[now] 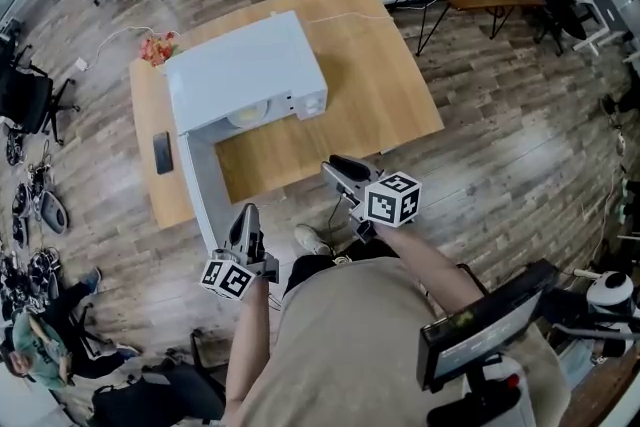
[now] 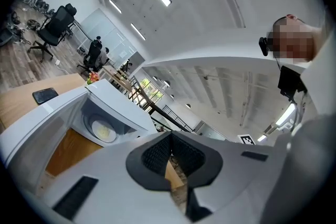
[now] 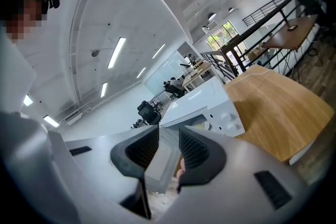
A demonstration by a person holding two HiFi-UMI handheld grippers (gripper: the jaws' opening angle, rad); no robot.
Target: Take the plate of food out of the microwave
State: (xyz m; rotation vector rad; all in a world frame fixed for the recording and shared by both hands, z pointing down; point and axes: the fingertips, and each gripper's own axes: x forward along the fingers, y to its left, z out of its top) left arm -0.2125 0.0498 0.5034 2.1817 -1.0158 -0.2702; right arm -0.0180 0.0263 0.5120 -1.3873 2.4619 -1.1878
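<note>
Plate of food [image 1: 248, 115], pale, round and shallow with a yellowish heap on it: low inside the microwave [image 1: 245, 70], in the open cavity, well apart from both grippers and not yet touched. Left of the microwave, flat on the wooden table [image 1: 375, 105]: a dark, slab-shaped phone [image 1: 162, 152], out of the way of any reach. In front of the microwave, near the far end of its door: left gripper [image 1: 243, 235], ribbed dark pads closed tip to tip with nothing between them, probably kept closed for want of a job until the plate needs steadying. Hinged at the microwave's left side and swung fully out toward the person: the smooth white door [image 1: 203, 185], leaving the cavity free from the front. Boxy white shell, glossy and hard-edged, control knobs on the right of its face. In front of the microwave and to its right, over the table's near edge: right gripper [image 1: 345, 177], grey body, ribbed pads a little apart and empty, only the door showing through the gap, seemingly readied for the plate's thin rim. Smooth matte wood grain to the microwave's right, bare enough for setting the plate down.
</note>
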